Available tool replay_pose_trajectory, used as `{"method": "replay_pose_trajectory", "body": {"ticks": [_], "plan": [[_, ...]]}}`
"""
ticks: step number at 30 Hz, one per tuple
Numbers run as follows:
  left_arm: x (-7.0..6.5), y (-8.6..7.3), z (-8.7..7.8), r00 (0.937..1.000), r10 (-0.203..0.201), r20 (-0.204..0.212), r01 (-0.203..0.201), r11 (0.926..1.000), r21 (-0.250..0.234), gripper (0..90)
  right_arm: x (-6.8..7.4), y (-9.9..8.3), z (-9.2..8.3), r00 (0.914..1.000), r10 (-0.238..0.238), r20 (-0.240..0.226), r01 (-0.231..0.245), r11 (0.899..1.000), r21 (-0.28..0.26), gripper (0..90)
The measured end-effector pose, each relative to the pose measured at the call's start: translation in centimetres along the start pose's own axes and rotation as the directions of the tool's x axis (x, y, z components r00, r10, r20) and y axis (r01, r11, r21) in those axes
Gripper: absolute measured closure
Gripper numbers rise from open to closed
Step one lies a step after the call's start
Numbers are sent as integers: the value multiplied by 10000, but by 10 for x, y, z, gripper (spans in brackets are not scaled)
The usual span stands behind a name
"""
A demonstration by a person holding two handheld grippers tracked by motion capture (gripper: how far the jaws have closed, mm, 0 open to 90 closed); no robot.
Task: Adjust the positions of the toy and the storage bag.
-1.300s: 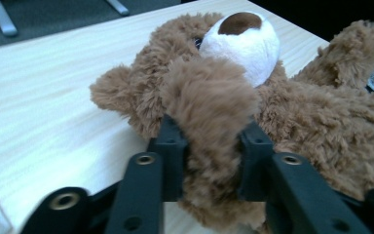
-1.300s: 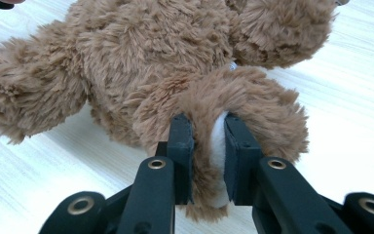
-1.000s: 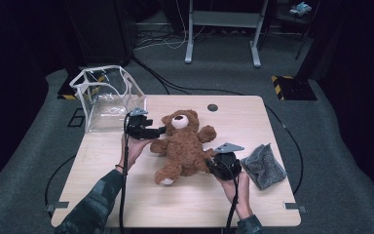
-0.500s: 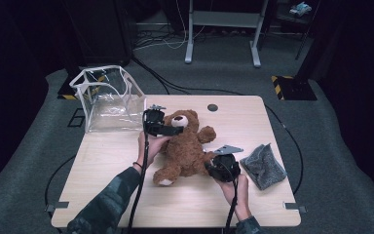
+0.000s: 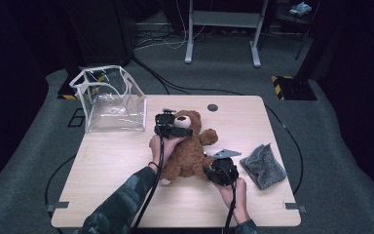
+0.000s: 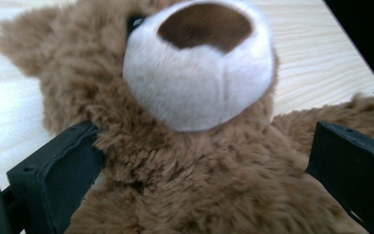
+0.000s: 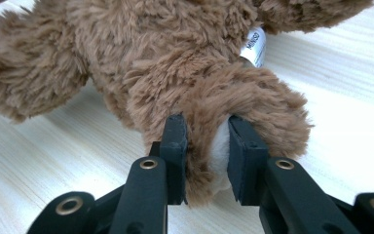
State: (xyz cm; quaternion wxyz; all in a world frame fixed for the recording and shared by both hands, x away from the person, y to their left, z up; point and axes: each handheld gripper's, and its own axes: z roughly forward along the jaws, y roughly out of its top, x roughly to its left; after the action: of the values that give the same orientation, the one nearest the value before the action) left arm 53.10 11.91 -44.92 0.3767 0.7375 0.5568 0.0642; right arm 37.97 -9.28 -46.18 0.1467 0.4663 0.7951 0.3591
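Mid-bench: fluffy brown teddy bear (image 5: pixel 187 148). Left gripper (image 5: pixel 171 126) jaws just spread wide, straddling its neck; right gripper (image 7: pixel 207 158) clamped on foot. Bare wood along front edge of light wooden bench (image 5: pixel 126 209).

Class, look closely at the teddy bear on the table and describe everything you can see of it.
The teddy bear is brown plush with a white muzzle, dark brown nose and a white sewn-in label near one leg. It lies on its back on the pale wooden table, head toward the far edge, arms spread. The right hand-held gripper is shut on one foot. The left hand-held gripper straddles its neck and chest, jaws just opened wide, one touching the fur beside the head.
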Motion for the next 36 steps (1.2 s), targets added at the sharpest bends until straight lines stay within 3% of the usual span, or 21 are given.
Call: {"method": "replay_pose_trajectory", "body": {"ticks": [5, 6, 8, 12, 17, 19, 22, 24, 27, 29, 32, 34, 35, 36], "plan": [[-2, -2, 13, 9989, -225, -422, 226, 9997, 9, 0, 3, -7, 6, 9999, 54, -94, -52, 9998, 197, 717], [-2, -3, 15, 9988, -194, -453, 195, 9998, 14, 0, 2, -9, 7, 9999, -129, -89, 131, 9997, 229, 717], [-2, -6, 20, 9985, -285, -461, 284, 9996, -21, 0, 2, -12, 10, 9999, -25, -106, 28, 9996, 275, 717], [-8, -15, 24, 9968, 132, -790, -185, 9976, -671, 3, -2, -16, 12, 9998, 130, -175, -125, 9995, 295, 715], [-11, -21, 25, 9941, 403, -1003, -487, 9953, -834, 41, -2, -19, 15, 9995, 256, -176, -252, 9994, 240, 713], [-11, -21, 27, 9945, 491, -922, -574, 9944, -889, 89, -3, -18, 16, 9998, 109, -157, -106, 9997, 225, 711], [-12, -23, 29, 9932, 830, -811, -901, 9921, -877, 192, -3, -18, 16, 9995, 276, -145, -273, 9994, 203, 704], [-13, -25, 29, 9936, 940, -621, -996, 9906, -940, 308, -5, -18, 16, 9993, 307, -190, -303, 9993, 196, 686], [-12, -26, 29, 9929, 1109, -434, -1146, 9890, -934, 433, -9, -18, 14, 9992, 375, -151, -374, 9993, 96, 604], [-9, -27, 28, 9922, 1207, -314, -1232, 9879, -942, 480, -13, -19, 10, 9985, 527, -156, -529, 9985, -114, 488], [-9, -29, 27, 9921, 1231, -255, -1251, 9860, -1099, 507, -23, -23, -2, 9970, 771, -115, -777, 9944, -722, 265], [-8, -29, 27, 9923, 1222, -205, -1238, 9854, -1171, 515, -31, -28, -13, 9949, 1006, 6, -996, 9867, -1287, 185], [-8, -29, 27, 9923, 1222, -205, -1238, 9854, -1171, 520, -31, -28, -13, 9949, 1006, 6, -996, 9867, -1287, 185], [-6, -29, 26, 9921, 1250, -141, -1258, 9851, -1173, 523, -39, -36, -23, 9934, 1064, 429, -981, 9817, -1634, 131]]}}
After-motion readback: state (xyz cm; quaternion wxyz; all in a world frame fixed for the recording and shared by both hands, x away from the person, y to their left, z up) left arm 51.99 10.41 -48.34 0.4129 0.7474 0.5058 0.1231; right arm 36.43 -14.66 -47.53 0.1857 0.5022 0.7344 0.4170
